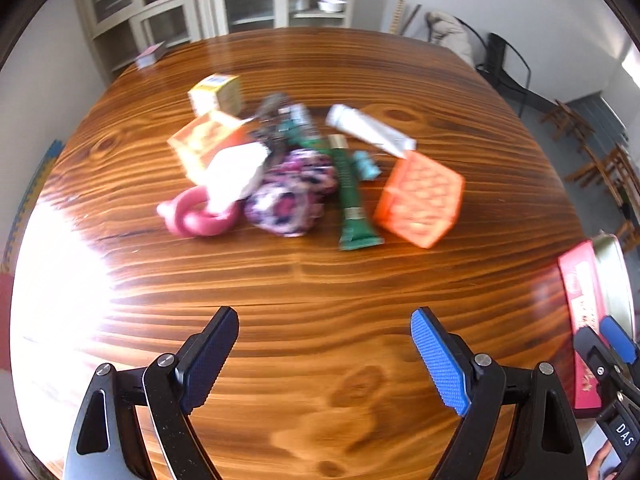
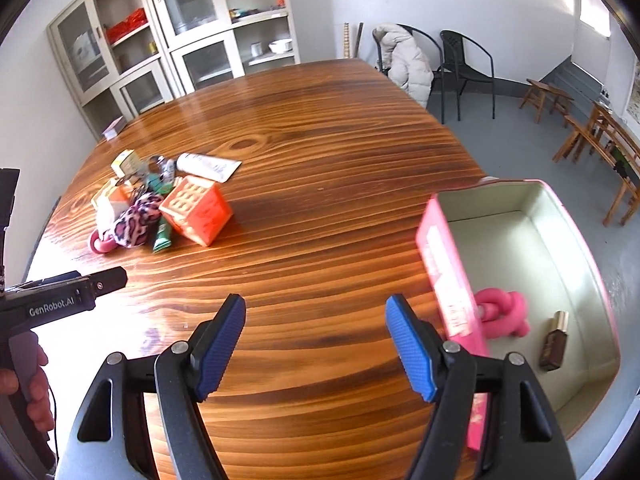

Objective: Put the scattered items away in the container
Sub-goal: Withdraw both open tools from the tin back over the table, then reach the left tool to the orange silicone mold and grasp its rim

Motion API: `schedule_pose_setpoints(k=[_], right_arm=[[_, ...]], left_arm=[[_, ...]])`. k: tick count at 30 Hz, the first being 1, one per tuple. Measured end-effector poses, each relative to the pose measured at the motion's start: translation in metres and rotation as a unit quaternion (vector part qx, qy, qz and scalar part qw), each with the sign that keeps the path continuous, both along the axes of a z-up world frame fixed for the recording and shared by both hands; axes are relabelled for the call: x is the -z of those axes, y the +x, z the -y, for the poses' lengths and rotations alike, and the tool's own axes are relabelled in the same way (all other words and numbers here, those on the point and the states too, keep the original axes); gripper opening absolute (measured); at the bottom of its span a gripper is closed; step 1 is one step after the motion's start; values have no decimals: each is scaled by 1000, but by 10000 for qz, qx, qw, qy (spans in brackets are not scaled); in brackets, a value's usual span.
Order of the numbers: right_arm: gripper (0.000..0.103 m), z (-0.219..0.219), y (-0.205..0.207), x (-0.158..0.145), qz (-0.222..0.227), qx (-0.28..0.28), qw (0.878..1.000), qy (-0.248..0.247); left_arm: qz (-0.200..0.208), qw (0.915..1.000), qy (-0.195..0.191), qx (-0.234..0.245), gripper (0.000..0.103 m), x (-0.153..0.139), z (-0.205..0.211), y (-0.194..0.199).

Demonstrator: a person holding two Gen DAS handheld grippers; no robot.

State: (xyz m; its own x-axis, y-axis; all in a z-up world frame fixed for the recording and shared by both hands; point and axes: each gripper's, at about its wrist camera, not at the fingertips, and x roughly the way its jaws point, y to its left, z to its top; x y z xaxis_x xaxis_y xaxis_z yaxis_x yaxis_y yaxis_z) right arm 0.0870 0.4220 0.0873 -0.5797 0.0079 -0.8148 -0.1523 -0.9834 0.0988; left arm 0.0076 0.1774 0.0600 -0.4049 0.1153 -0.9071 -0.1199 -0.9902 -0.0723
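Note:
A heap of items lies on the wooden table (image 1: 320,280): an orange cube box (image 1: 420,198), a green tube (image 1: 352,196), a white tube (image 1: 370,130), a pink-patterned cloth (image 1: 294,192), a pink knotted ring (image 1: 200,216), and yellow and orange boxes (image 1: 208,140). My left gripper (image 1: 324,360) is open and empty, short of the heap. My right gripper (image 2: 316,346) is open and empty over the table. To its right the pink tin (image 2: 452,292) holds a pink knot toy (image 2: 504,314) and a brown bottle (image 2: 554,340). The heap shows far left there, around the cube (image 2: 196,210).
The left gripper's body (image 2: 60,300) and a hand show at the right wrist view's left edge. The tin (image 1: 580,312) stands at the table's right edge. A small card stack (image 1: 150,54) lies at the far corner. Cabinets, black chairs (image 2: 464,68) and wooden stools stand beyond.

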Motion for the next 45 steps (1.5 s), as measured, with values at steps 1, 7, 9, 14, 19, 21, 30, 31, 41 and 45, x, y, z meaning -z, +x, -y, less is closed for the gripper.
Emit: schedule_pose_setpoints(k=[1, 7, 9, 14, 19, 21, 30, 31, 41, 45], right_arm=[[76, 5, -1, 1, 21, -6, 10000, 3], [76, 33, -10, 9, 182, -51, 9998, 32], [77, 41, -13, 12, 237, -51, 9997, 34], [77, 56, -21, 19, 356, 13, 9994, 25], [77, 61, -28, 23, 429, 226, 9988, -53], [77, 63, -30, 24, 455, 295, 9985, -60], [77, 68, -39, 30, 588, 502, 9970, -31], [77, 68, -40, 30, 595, 535, 9968, -29], [77, 71, -47, 34, 731, 660, 9951, 33], [77, 76, -51, 34, 727, 614, 9954, 57]], left_arm=[[12, 10000, -7, -57, 90, 1, 9, -3], [46, 9996, 7, -261, 90, 4, 50, -22], [52, 9996, -20, -262, 90, 5, 60, -30], [13, 9997, -115, -212, 90, 8, 79, -55], [-43, 9997, -130, -180, 90, 9, 95, -84], [-57, 9998, -125, -162, 90, 10, 97, -95], [-234, 9992, -157, 294, 90, 12, 88, -136], [-237, 9990, -175, 326, 90, 13, 88, -141], [-70, 9975, 128, 699, 98, 29, 93, -157], [36, 9961, -91, 872, 98, 42, 90, -160]])
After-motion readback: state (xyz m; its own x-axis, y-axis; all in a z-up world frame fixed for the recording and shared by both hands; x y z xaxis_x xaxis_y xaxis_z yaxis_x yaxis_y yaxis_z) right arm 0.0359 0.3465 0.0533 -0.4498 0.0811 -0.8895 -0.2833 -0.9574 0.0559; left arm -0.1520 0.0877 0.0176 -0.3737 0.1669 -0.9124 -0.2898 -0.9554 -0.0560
